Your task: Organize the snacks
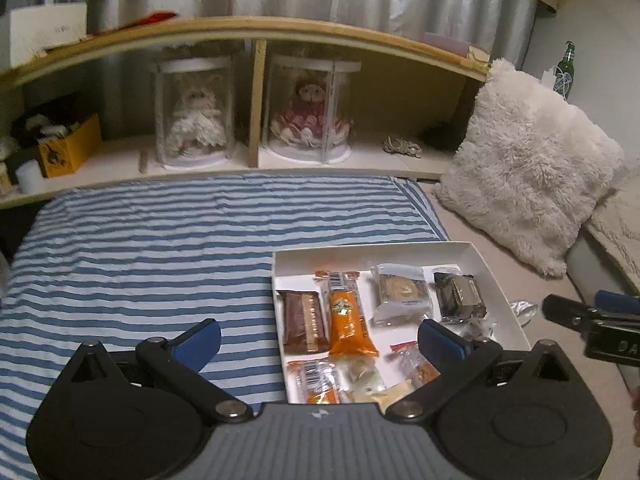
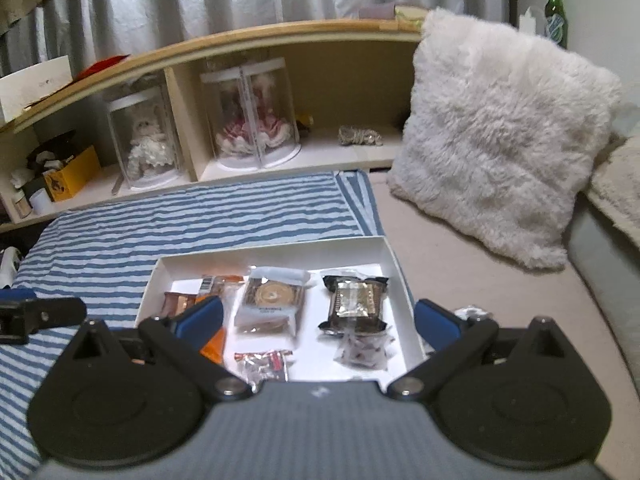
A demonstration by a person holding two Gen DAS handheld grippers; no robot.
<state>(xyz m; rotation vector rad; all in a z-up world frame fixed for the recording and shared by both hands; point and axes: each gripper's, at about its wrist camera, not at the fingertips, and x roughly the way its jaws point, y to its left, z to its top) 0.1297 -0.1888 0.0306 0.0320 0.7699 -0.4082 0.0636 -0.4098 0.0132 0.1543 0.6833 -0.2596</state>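
Observation:
A shallow white box [image 1: 492, 280] [image 2: 276, 246] lies on the bed and holds several wrapped snacks: a brown bar [image 1: 304, 322], an orange packet [image 1: 348, 320], a round biscuit pack [image 1: 402, 292] [image 2: 272, 300] and a dark wrapped cake [image 1: 460, 296] [image 2: 354, 298]. My left gripper [image 1: 320, 340] is open and empty above the box's left part. My right gripper [image 2: 316, 320] is open and empty over the box's near side. A small silver-wrapped snack [image 1: 524, 310] [image 2: 474, 313] lies outside the box on its right.
The box sits at the edge of a blue-striped sheet [image 1: 160, 248]. A fluffy white cushion [image 2: 500, 132] leans at the right. A wooden shelf [image 1: 256, 24] with two dolls in clear cases runs behind the bed. A green bottle [image 2: 556, 12] stands far right.

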